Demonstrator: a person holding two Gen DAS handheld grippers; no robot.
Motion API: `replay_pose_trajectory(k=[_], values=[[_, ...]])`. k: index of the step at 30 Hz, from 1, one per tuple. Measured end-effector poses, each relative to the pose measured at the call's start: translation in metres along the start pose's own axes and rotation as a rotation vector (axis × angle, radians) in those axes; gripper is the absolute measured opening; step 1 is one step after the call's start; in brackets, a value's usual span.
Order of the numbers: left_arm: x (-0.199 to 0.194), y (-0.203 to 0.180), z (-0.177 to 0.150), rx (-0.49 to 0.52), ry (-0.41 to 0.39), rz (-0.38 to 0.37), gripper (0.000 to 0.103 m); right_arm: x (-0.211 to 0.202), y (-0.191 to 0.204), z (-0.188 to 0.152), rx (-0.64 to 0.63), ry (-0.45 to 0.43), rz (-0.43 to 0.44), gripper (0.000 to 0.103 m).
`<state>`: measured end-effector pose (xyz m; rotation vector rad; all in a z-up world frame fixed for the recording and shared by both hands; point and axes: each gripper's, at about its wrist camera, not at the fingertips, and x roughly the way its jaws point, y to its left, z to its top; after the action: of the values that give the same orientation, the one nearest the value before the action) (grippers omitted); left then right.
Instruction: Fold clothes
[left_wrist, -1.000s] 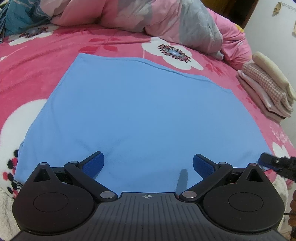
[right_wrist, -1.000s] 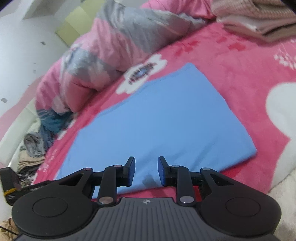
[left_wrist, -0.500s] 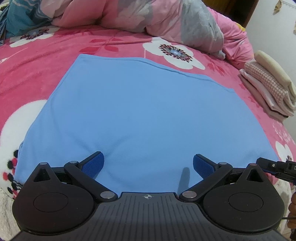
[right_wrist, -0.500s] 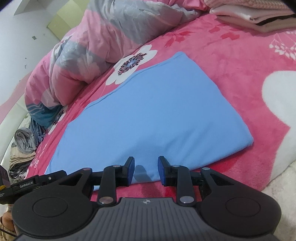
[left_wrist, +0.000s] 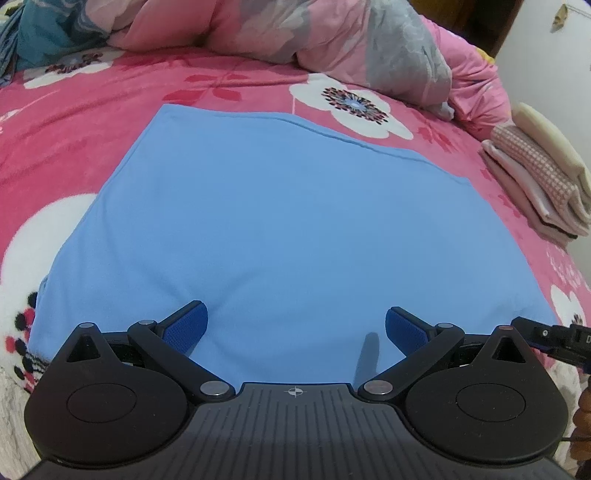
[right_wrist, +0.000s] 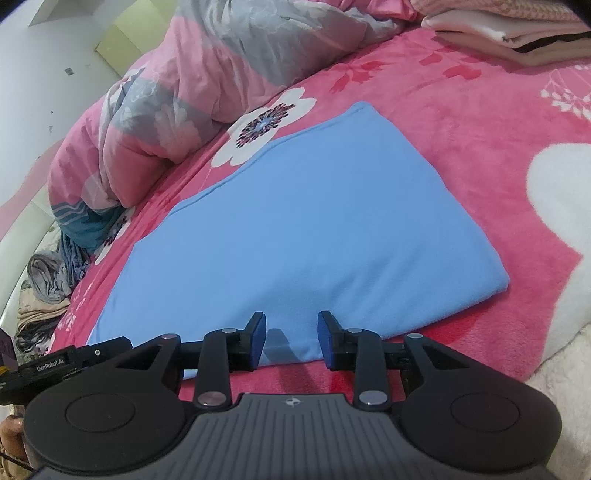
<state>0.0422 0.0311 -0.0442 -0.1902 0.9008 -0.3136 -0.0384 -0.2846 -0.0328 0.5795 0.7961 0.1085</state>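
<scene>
The left tongs stand wide apart over the near edge of the blue cloth, clamping nothing. The right tongs, narrowly parted and just opened a little, straddle that near hem unpinched. The cloth lies flat on the pink bed. A rumpled quilt bounds the far side; folded clothes sit to the right.

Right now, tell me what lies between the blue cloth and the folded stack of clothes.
Only bare pink floral blanket separates the blue cloth from the folded stack; nothing else sits there. The left wrist view shows it best.
</scene>
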Motion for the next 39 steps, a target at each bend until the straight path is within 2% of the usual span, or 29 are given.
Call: replay_pose_trajectory(k=[11, 18, 28, 39], values=[[-0.004, 0.017, 0.000, -0.111, -0.023, -0.083, 0.103, 0.002, 0.001, -0.001, -0.001, -0.009, -0.001, 0.033], [-0.004, 0.003, -0.003, -0.025, -0.035, -0.025, 0.103, 0.002, 0.004, -0.002, -0.017, -0.013, 0.009, 0.043], [-0.010, 0.003, 0.001, -0.097, -0.039, -0.005, 0.103, 0.001, 0.012, -0.005, -0.057, -0.017, 0.033, 0.061], [-0.025, -0.009, 0.010, -0.031, -0.080, 0.037, 0.103, -0.011, 0.013, -0.008, -0.036, -0.044, 0.090, 0.064]])
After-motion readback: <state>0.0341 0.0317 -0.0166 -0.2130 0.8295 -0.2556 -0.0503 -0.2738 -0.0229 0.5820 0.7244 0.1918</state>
